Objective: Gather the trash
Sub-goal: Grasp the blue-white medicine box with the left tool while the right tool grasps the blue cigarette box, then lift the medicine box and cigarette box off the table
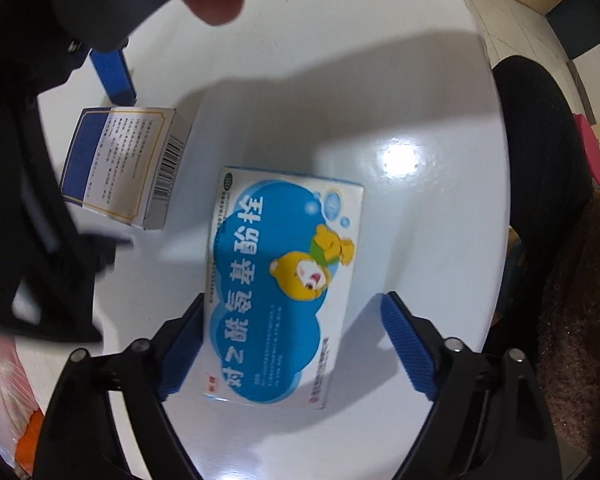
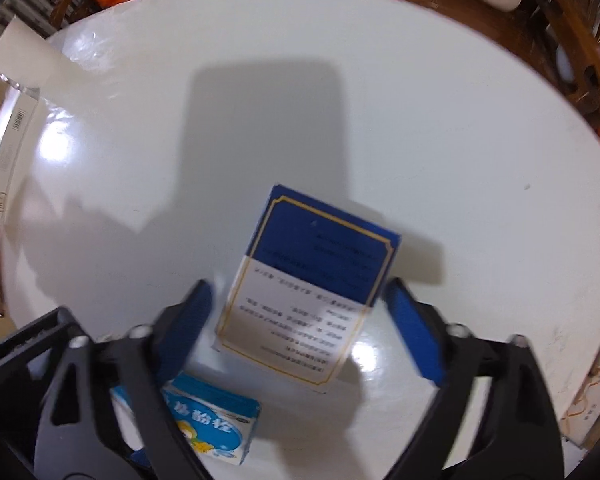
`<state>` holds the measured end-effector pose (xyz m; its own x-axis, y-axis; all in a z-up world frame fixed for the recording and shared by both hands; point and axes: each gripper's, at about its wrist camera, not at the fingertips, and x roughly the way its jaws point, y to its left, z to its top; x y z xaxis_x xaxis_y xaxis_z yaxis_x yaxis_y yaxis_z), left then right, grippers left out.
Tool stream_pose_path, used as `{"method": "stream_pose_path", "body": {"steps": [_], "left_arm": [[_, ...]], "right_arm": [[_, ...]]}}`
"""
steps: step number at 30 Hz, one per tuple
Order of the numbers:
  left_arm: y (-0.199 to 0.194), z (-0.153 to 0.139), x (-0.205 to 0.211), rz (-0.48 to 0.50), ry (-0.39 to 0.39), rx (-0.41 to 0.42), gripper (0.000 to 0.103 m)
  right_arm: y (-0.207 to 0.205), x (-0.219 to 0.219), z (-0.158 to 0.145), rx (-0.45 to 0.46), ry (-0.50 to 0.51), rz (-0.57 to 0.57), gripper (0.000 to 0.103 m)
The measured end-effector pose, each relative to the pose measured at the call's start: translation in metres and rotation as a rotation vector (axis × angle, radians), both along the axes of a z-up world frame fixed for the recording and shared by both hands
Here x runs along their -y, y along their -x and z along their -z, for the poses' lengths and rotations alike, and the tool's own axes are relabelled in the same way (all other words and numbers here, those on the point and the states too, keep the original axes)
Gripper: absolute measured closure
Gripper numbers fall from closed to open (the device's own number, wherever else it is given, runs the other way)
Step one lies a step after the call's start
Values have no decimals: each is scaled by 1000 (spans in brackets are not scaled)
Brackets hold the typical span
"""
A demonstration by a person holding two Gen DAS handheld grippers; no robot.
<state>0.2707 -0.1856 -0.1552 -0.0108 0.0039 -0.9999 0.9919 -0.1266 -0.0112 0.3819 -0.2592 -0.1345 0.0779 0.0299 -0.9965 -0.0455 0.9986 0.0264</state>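
Medicine boxes number two on the round white table [image 2: 460, 120]: one light-blue carton with a cartoon bear [image 1: 284, 284] and one dark-blue-and-white carton with a gold border line [image 2: 312, 300]. Two grippers are in view, each with ribbed blue pads.

The bear carton lies flat, printed face up, with large white Chinese characters running along its length. Its long axis runs away from the left gripper [image 1: 296, 344], tilted slightly, the near end between the jaws. Those jaws stand wide; the left pad is at the carton's edge, though whether it touches is hard to tell, and the right pad is clear of it.

Beyond and to the left of the bear carton lies the dark-blue carton, barcode on its side. The right gripper [image 2: 300, 336] straddles its white text end, jaws wide and apart from both sides. Its long axis points away from that gripper, the blue end farther, leaning right. Motion blur softens the print.
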Motion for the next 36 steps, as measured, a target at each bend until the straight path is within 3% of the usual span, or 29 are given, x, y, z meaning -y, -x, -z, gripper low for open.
{"method": "stream_pose_path", "body": {"steps": [2, 6, 12, 17, 19, 26, 30, 36], "left_arm": [[0, -1, -3, -32, 18, -9, 34], [0, -4, -10, -147, 73, -5, 43], [-1, -4, -28, -400, 140, 27, 44], [13, -9, -43, -533, 188, 137, 44], [13, -11, -49, -593, 201, 130, 44], [15, -39, -82, -772, 302, 136, 44], [5, -78, -100, -849, 378, 172, 44], [20, -115, -106, -944, 412, 159, 44]], "right_arm": [[-1, 3, -3, 1, -16, 10, 35], [-1, 4, -7, 8, -17, 15, 36], [4, 15, -21, 56, -19, 35, 38], [23, 36, -44, 108, 14, 56, 38], [34, 39, -58, 135, 26, 51, 39], [67, 25, -90, 226, 53, 15, 39], [104, 15, -117, 286, 57, -14, 39], [146, -6, -145, 347, 58, -61, 39]]}}
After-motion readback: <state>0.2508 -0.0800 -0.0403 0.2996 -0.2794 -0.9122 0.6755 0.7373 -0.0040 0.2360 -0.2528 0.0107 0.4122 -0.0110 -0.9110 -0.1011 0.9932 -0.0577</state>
